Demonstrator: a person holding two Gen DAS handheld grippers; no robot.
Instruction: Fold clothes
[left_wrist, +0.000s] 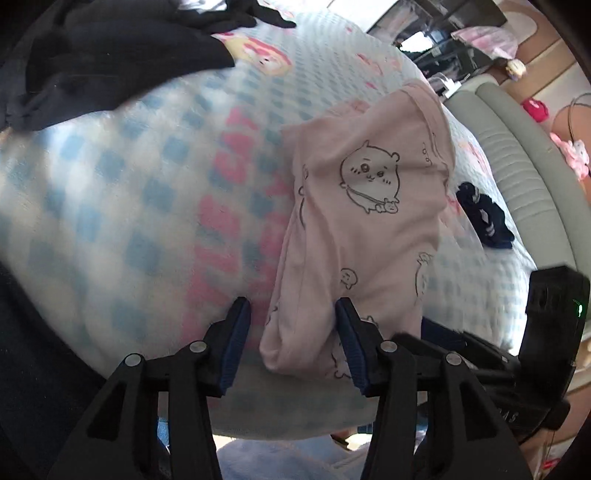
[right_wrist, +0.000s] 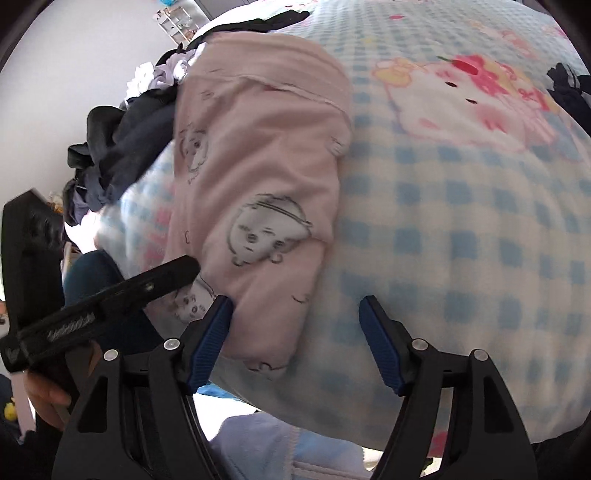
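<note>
A pink garment (left_wrist: 369, 229) printed with cartoon animals lies folded into a long strip on the blue-checked blanket (left_wrist: 110, 203). My left gripper (left_wrist: 292, 306) is open over its near end; the cloth's left fold runs between the jaws and neither pad pinches it. In the right wrist view the same pink garment (right_wrist: 266, 166) stretches away from me. My right gripper (right_wrist: 296, 302) stands open over its near right corner, with cloth by the left pad and bare blanket (right_wrist: 461, 221) by the right pad. One of the left gripper's fingers (right_wrist: 173, 271) reaches onto the garment's left edge.
A heap of dark clothes (left_wrist: 92, 55) lies at the blanket's far left, seen again as dark clothes (right_wrist: 122, 147). A small navy striped item (left_wrist: 484, 218) sits near the grey padded bed edge (left_wrist: 517, 177). A person's hand (right_wrist: 44, 395) grips the left tool.
</note>
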